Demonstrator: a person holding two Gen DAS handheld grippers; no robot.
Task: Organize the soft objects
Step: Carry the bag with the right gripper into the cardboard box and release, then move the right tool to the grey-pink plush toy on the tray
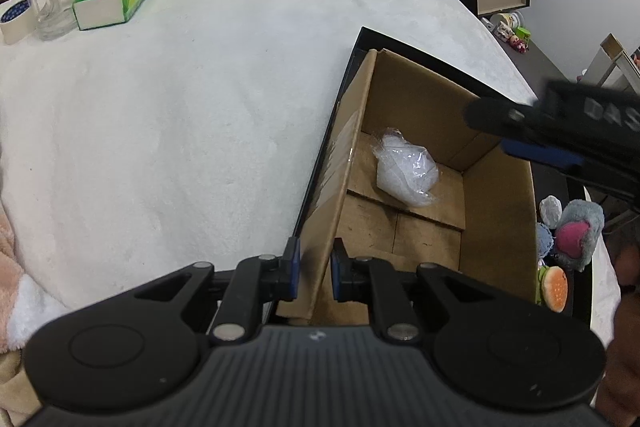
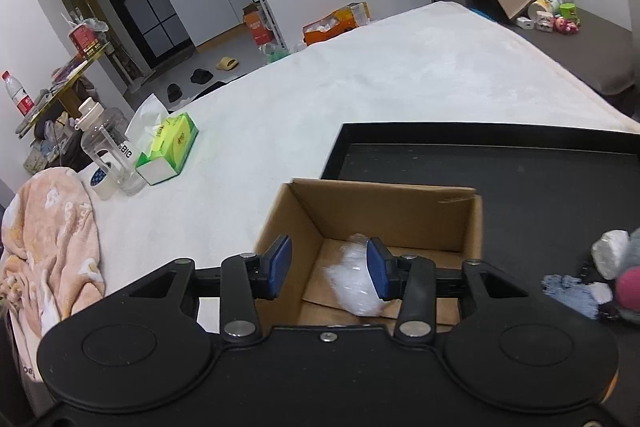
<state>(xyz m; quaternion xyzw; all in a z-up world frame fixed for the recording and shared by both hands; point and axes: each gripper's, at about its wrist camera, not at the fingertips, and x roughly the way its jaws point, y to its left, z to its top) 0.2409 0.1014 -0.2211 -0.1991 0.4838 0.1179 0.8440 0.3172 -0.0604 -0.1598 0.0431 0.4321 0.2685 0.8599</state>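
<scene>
Your left gripper (image 1: pixel 314 269) has its fingers clamped on the near wall of the cardboard box (image 1: pixel 498 227), steadying it. Your right gripper (image 2: pixel 329 267) hangs over the box with fingers apart and empty; the white plastic-wrapped bundle (image 1: pixel 406 173) lies on the box floor, so one soft item looks stowed. Beyond the box, on the black tray (image 2: pixel 520 179), the grey-and-pink plush (image 1: pixel 580 235), burger toy (image 1: pixel 554 287) and blue cloth (image 2: pixel 572 293) remain.

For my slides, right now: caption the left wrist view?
Left gripper clamps the cardboard box wall; a white plastic-wrapped bundle lies inside.
</scene>
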